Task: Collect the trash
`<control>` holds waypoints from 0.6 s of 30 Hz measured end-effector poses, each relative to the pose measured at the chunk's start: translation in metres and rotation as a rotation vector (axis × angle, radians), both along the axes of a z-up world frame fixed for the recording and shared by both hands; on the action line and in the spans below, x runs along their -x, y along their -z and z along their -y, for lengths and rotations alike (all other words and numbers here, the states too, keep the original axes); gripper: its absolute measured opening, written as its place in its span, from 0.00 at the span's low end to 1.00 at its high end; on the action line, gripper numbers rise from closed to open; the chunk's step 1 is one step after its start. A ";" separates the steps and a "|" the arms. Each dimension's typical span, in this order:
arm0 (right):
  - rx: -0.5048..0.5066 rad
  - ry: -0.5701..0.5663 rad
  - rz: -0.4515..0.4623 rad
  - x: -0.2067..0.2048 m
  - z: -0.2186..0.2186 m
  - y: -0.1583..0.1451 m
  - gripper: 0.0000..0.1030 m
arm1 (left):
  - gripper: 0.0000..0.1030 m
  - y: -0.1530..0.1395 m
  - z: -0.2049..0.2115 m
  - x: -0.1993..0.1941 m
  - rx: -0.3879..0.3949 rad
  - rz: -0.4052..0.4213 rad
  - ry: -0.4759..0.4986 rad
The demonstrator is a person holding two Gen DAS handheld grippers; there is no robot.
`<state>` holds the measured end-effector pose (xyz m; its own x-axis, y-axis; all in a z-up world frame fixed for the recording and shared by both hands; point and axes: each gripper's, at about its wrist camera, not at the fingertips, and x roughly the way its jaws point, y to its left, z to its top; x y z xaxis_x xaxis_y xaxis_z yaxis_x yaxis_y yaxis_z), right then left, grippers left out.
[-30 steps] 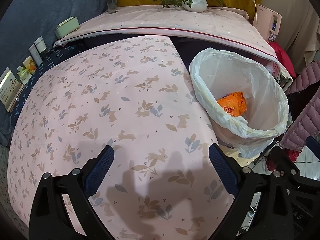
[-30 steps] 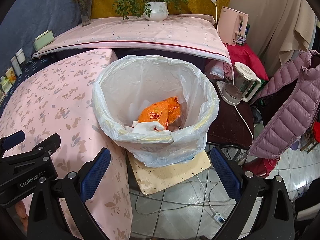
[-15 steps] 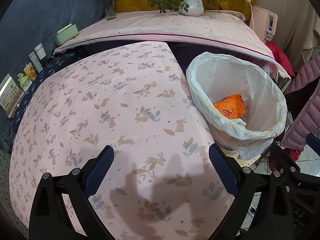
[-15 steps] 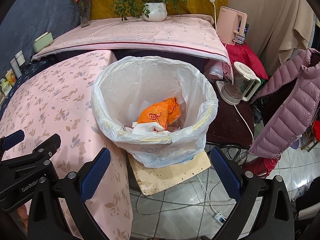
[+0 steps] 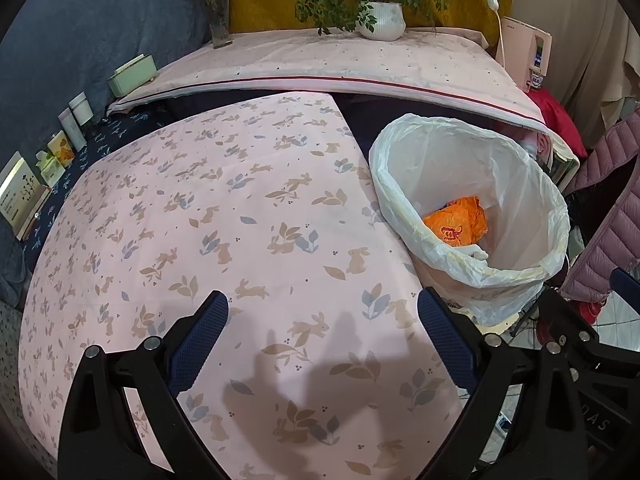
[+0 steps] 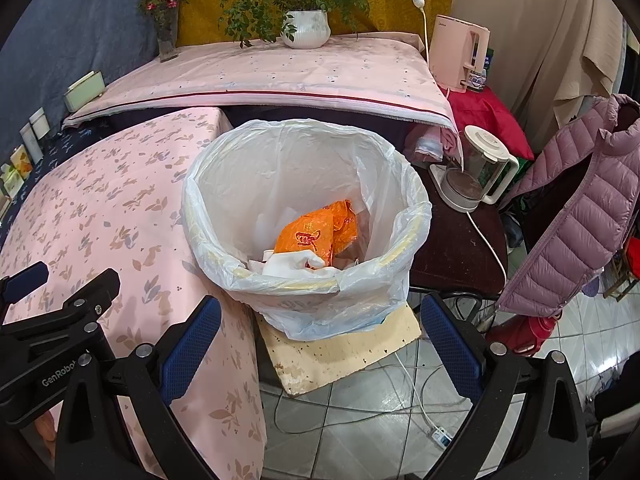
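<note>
A bin lined with a white plastic bag (image 6: 304, 152) stands on a cream board beside the table, and shows at the right in the left wrist view (image 5: 532, 184). Inside lie an orange wrapper (image 6: 316, 236) and white crumpled paper (image 6: 292, 262); the wrapper also shows in the left wrist view (image 5: 456, 226). My left gripper (image 5: 322, 340) is open and empty above the pink rabbit-print tablecloth (image 5: 240, 220). My right gripper (image 6: 320, 344) is open and empty, just in front of the bin, above the floor.
A glass kettle (image 6: 476, 172) sits on a dark side table right of the bin. A purple puffer jacket (image 6: 580, 208) hangs at the right. Cables lie on the tiled floor (image 6: 360, 420). A potted plant (image 6: 306, 28) and a vase stand on the back shelf.
Both views have pulled back slightly from the bin and table. Both grippers stay open and empty.
</note>
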<state>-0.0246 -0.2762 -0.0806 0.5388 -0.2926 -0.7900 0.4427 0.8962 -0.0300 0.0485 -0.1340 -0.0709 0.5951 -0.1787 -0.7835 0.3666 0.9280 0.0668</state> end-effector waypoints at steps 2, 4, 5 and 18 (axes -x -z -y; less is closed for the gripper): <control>0.000 0.001 0.001 0.000 0.000 0.000 0.93 | 0.89 -0.001 0.001 0.000 0.001 0.001 0.001; 0.001 0.002 0.001 0.000 0.000 0.000 0.93 | 0.89 0.000 0.000 0.000 0.002 0.001 0.000; 0.000 0.001 0.001 0.000 0.000 0.000 0.93 | 0.89 0.000 0.000 0.000 0.002 0.002 0.000; -0.001 0.013 0.008 0.003 0.002 -0.004 0.93 | 0.88 -0.007 0.001 -0.001 0.019 0.015 -0.002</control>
<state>-0.0274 -0.2786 -0.0769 0.5414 -0.2987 -0.7859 0.4547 0.8903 -0.0252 0.0490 -0.1352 -0.0634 0.6070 -0.1919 -0.7712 0.3636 0.9300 0.0547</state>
